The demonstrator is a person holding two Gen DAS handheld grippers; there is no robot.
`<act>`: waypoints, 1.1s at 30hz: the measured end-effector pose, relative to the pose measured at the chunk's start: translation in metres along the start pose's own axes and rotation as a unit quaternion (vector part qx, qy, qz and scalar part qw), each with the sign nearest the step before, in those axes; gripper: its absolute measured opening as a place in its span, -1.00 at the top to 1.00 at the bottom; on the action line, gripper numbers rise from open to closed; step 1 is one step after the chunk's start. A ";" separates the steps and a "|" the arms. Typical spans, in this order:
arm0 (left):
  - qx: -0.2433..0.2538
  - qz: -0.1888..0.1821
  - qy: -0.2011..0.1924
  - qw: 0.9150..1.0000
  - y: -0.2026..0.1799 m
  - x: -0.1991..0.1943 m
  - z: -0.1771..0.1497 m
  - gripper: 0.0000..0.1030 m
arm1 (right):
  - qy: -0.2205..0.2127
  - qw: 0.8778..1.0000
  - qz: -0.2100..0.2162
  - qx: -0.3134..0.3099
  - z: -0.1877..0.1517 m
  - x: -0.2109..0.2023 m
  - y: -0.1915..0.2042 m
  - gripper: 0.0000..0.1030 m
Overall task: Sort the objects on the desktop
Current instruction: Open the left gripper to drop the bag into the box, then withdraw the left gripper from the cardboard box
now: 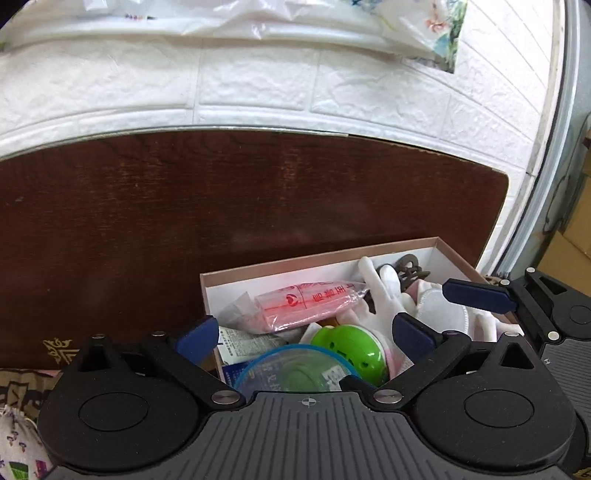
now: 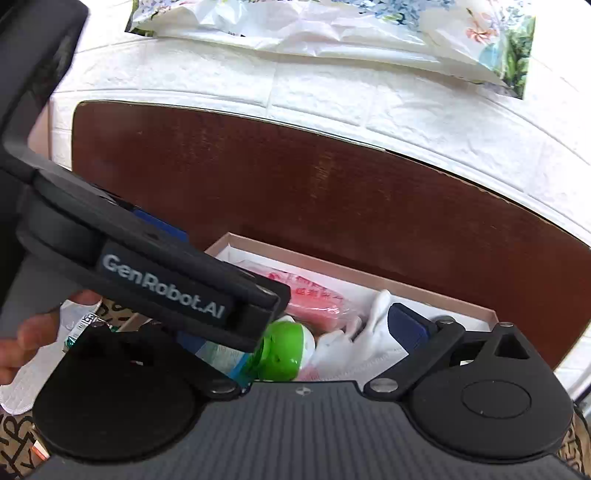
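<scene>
Left gripper: the left gripper hung over the near end of the box, jaws spread wide, nothing pressed between the blue pads.
Right gripper: the right gripper was spread wide as well; its right blue pad stood above the white gloves with no contact visible. Its left finger was hidden behind the left gripper's body, which crossed the right wrist view.
Box: an open shallow cardboard box with a white lining sat on the dark wooden tabletop, toward its right end.
Contents: a pink plastic packet with red print lay across the box's middle; white gloves filled the right half; a green round plastic case lay at the near side, just beside a clear round container with a blue rim; a printed paper packet sat at the near left; a dark metal ornament rested at the far right corner.
Hand: fingers of the person's hand showed at the left edge of the right wrist view.
Backdrop: white brick-pattern wall behind the table; a floral plastic bag above it.
</scene>
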State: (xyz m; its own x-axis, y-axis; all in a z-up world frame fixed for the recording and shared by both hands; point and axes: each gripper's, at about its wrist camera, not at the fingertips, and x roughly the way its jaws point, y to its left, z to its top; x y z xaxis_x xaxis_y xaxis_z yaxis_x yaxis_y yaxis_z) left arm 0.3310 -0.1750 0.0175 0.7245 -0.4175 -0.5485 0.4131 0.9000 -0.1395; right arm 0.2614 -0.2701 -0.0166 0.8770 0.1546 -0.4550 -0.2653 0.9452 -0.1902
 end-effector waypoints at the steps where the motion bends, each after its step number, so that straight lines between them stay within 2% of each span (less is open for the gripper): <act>1: 0.001 0.000 -0.001 1.000 -0.002 -0.001 0.001 -1.00 | 0.000 1.000 -0.001 0.003 -0.001 -0.003 0.000 -0.96; 6: 0.008 0.008 -0.011 1.000 -0.010 -0.023 -0.001 -1.00 | -0.005 1.000 -0.004 0.028 0.000 -0.023 0.002 -0.97; 12: 0.012 0.020 -0.033 0.999 -0.022 -0.068 -0.010 -1.00 | -0.025 0.999 -0.014 0.045 0.002 -0.064 0.012 -0.99; 18: 0.039 0.063 -0.057 0.996 -0.049 -0.118 -0.026 -1.00 | -0.032 0.997 -0.023 0.066 -0.001 -0.103 0.026 -0.99; 27: 0.024 0.087 -0.057 0.994 -0.069 -0.173 -0.064 -1.00 | -0.041 0.994 -0.041 0.096 -0.022 -0.162 0.061 -1.00; 33: 0.005 0.084 -0.036 0.996 -0.072 -0.197 -0.091 -1.00 | -0.053 0.993 -0.055 0.089 -0.039 -0.192 0.088 -1.00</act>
State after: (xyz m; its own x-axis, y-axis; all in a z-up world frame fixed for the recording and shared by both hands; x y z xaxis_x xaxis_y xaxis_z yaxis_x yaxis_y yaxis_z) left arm 0.1086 -0.1464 0.0605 0.8215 -0.2697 -0.5024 0.2876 0.9568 -0.0432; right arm 0.0541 -0.2280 0.0202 0.9365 0.0677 -0.3442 -0.0986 0.9924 -0.0731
